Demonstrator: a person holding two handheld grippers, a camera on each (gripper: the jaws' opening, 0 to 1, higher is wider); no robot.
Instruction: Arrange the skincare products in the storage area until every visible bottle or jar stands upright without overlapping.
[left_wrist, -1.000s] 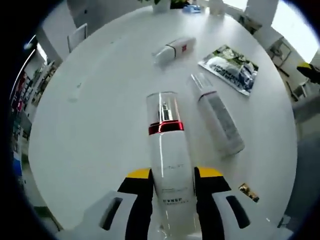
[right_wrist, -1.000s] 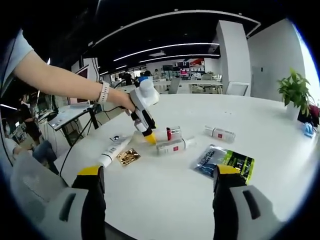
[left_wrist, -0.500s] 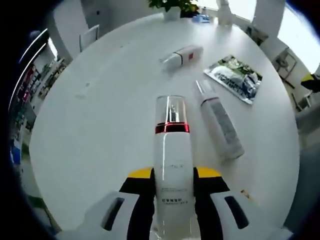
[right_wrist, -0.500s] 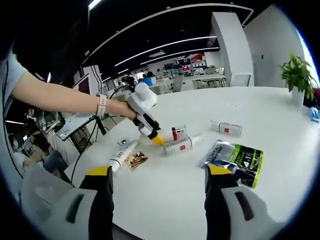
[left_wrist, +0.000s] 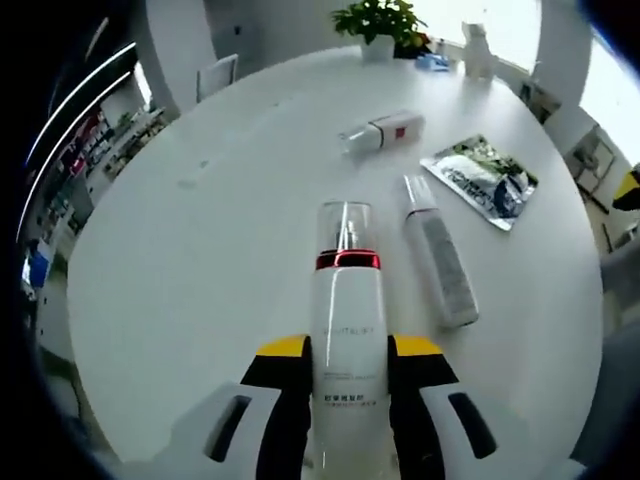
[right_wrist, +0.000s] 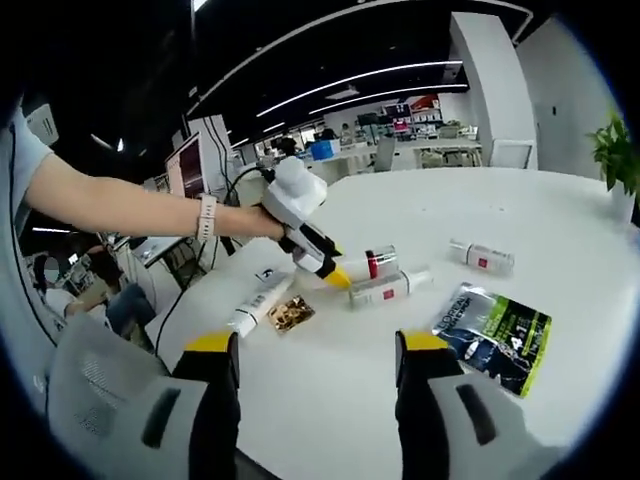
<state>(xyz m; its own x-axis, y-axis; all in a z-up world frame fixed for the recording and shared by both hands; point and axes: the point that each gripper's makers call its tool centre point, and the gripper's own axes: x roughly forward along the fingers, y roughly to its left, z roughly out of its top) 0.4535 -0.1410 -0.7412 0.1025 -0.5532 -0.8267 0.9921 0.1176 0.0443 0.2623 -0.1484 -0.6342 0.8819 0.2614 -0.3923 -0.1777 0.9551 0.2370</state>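
Round white table (left_wrist: 200, 250) in strip-lit open office.

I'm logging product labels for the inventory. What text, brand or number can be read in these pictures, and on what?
Held bottle: grey print lines, too blurred to read.
Grey tube: print too small to read.
Lying bottle with red label: unreadable.
Green and black sachet: white lettering, not legible.
White tube: dark mark, unreadable.

White wristband (right_wrist: 207, 216) (yellow-tipped fingers (left_wrist: 283, 352))
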